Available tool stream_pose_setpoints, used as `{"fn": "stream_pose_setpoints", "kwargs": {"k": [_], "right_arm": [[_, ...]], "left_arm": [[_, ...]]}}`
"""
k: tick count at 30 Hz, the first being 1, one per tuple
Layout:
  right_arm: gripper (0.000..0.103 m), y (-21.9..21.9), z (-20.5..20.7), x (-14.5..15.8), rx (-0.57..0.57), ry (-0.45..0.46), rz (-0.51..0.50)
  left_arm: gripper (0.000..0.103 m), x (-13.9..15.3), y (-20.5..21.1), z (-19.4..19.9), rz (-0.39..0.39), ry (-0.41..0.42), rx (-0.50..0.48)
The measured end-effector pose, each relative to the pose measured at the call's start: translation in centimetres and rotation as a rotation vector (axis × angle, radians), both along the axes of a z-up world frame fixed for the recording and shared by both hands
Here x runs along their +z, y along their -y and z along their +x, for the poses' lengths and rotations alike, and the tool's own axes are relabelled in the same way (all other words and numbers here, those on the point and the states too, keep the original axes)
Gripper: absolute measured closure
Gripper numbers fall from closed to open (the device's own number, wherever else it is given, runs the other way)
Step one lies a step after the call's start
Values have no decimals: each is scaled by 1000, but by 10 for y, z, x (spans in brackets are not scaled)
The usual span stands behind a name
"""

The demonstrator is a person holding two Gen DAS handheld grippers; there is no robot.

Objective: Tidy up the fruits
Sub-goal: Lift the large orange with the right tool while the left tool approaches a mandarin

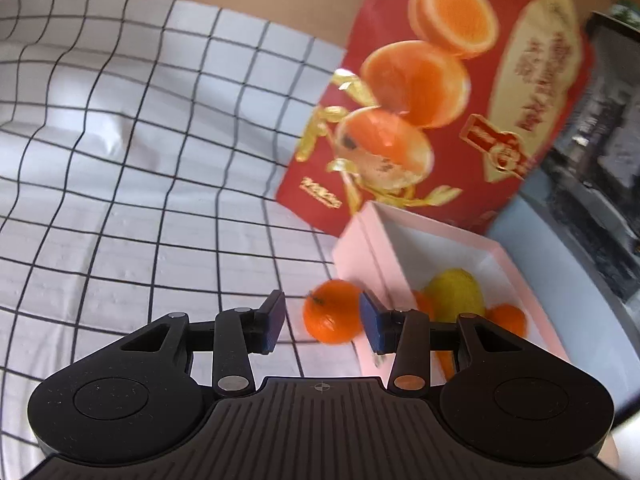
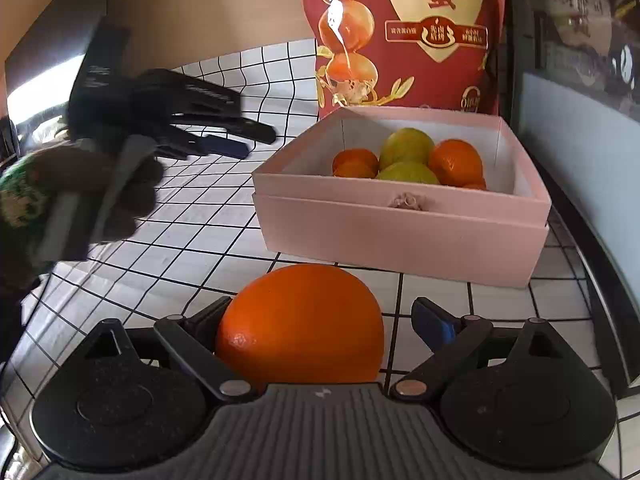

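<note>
A pink box (image 2: 400,232) on the checked cloth holds several oranges (image 2: 456,160) and yellow-green citrus fruits (image 2: 406,144). In the right wrist view one orange (image 2: 300,324) lies on the cloth in front of the box, between the fingers of my right gripper (image 2: 324,320), which is open; the left finger is at its side, the right pad stands apart. In the left wrist view my left gripper (image 1: 322,322) is open and hovers above the same orange (image 1: 332,316), beside the box (image 1: 360,256). The left gripper also shows in the right wrist view (image 2: 224,136).
A tall red snack bag (image 2: 404,36) with printed egg halves stands behind the box; it also shows in the left wrist view (image 1: 440,92). A dark unit (image 2: 580,40) borders the table on the right. The white checked cloth (image 1: 140,140) stretches to the left.
</note>
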State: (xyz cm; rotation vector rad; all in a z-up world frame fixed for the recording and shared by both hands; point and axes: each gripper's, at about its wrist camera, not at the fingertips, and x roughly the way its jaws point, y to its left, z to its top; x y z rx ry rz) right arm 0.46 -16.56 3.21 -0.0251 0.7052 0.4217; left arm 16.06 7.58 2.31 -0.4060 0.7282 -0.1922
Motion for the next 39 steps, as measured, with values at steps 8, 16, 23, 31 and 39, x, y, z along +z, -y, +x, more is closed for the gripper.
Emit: {"fn": "stream_pose_setpoints", "kwargs": {"k": [8, 16, 23, 31, 39], "right_arm": [[9, 2, 0, -1, -5, -10, 19], [9, 6, 1, 0, -10, -15, 38], [8, 8, 8, -3, 6, -58, 61], [6, 7, 9, -3, -6, -62, 55], [6, 9, 9, -2, -8, -67, 71]], "left_arm": [[57, -12, 8, 23, -35, -40, 1], [55, -17, -16, -29, -32, -35, -125], [56, -18, -58, -102, -24, 73, -91], [53, -15, -29, -94, 36, 90, -72], [55, -22, -12, -82, 163, 59, -7]]}}
